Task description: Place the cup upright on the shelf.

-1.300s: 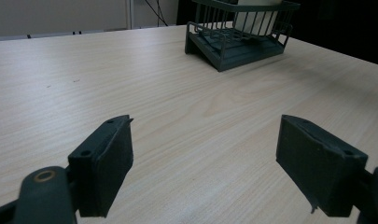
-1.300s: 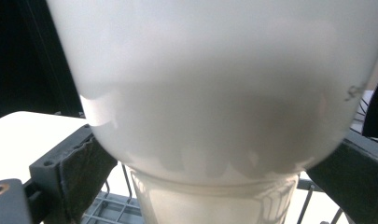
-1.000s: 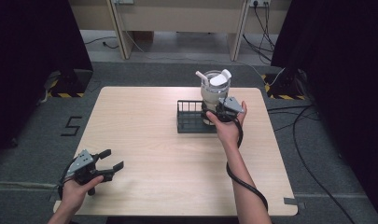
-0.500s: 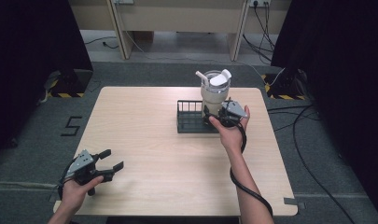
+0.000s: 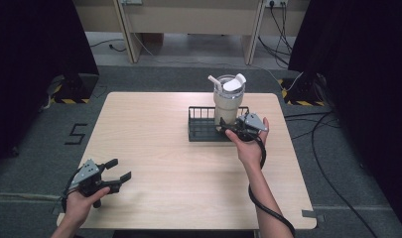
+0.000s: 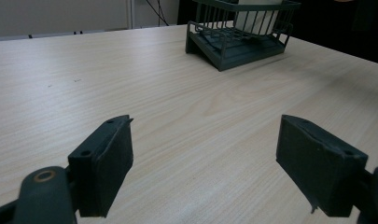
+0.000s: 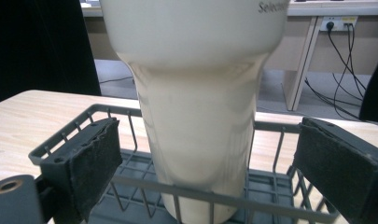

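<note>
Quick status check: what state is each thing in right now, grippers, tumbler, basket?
Right gripper: open, jaws either side of the tumbler, not gripping.
Left gripper: open, empty, low over the table.
Tumbler: upright in the basket, lid on.
Wire basket: on the table, holding the tumbler.

tumbler is showing cut-off print "Selec…" near its upper edge | floor is bearing a "5" marking

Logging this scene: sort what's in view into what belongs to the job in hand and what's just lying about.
In the job:
cream tumbler, standing in the wire basket
right gripper, open at the tumbler

Lying about:
left gripper, open, idle over the table
floor cables
</note>
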